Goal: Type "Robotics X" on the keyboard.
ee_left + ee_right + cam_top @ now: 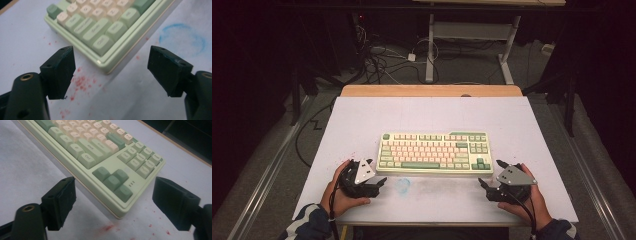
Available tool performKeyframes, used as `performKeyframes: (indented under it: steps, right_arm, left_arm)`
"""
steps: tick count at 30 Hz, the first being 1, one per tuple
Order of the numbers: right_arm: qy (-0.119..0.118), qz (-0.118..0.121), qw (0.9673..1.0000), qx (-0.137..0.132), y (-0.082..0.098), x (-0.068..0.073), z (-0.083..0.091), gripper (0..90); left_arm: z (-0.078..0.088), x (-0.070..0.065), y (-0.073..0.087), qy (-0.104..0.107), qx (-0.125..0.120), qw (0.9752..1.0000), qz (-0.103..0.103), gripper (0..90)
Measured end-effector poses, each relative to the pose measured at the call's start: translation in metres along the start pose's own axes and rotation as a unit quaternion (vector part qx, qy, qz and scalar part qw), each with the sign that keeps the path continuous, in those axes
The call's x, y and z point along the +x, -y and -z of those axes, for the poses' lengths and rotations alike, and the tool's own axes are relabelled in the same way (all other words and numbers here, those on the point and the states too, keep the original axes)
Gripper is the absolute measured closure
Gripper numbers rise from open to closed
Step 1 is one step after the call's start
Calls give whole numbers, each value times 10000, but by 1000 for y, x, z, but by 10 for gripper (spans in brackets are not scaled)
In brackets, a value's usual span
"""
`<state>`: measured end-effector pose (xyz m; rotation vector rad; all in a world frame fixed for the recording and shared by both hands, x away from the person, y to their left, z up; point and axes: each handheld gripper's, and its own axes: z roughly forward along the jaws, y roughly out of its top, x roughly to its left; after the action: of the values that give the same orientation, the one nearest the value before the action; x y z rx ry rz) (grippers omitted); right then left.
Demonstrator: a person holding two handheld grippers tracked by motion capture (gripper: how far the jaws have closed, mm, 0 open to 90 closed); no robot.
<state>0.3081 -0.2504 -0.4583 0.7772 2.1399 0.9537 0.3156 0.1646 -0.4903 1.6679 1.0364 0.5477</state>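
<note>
Claws are held spread, left claw (379,183) and right claw (484,184) each aimed at a near corner of the keyboard (434,152) on the tabletop (362,120), seemingly so both ends can be gripped together.

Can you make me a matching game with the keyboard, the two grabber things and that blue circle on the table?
Things:
1. keyboard
2. left gripper
3. right gripper
4. blue ring smudge

Places:
A. open, at the keyboard's near right corner
B. on the white table top, just in front of the keyboard
C. middle of the table top, green and cream keys
D. open, at the keyboard's near left corner

Pairs: 1-C, 2-D, 3-A, 4-B
</note>
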Motion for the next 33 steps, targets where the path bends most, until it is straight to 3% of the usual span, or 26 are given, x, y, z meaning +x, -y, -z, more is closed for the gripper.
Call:
performKeyframes:
  steps: [2, 8, 10, 11, 14, 22, 28, 33]
  right_arm:
    - [27, -34, 10000, 2, 0, -1, 0, 179]
    - [-12, -45, 10000, 51, 0, 1, -2, 175]
    - [15, -25, 10000, 44, -1, 1, -2, 175]
    - [24, -30, 10000, 33, -1, 1, -2, 175]
    - [50, -41, 10000, 12, -1, 1, -1, 175]
    - [20, 42, 10000, 44, -1, 3, -2, 179]
    - [16, 89, 9999, 96, -1, 5, -4, 183]
    - [4, 123, 9999, 121, -1, 6, -5, 186]
  left_arm:
    - [3, 3, 3, -37, 60, 10000, 10, 219]
    - [6, 3, 1, -68, 30, 9999, 71, 363]
    - [4, 4, 0, -156, 129, 9998, 87, 401]
    - [4, 4, -2, -63, 154, 9997, 165, 440]
    - [4, 3, -5, -2, 177, 9997, 140, 555]
    - [0, -2, -4, 182, 500, 9986, -47, 828]
    - [-7, -9, -5, 243, 574, 9980, -107, 872]
    - [-16, -22, -13, 443, 501, 9977, -101, 873]
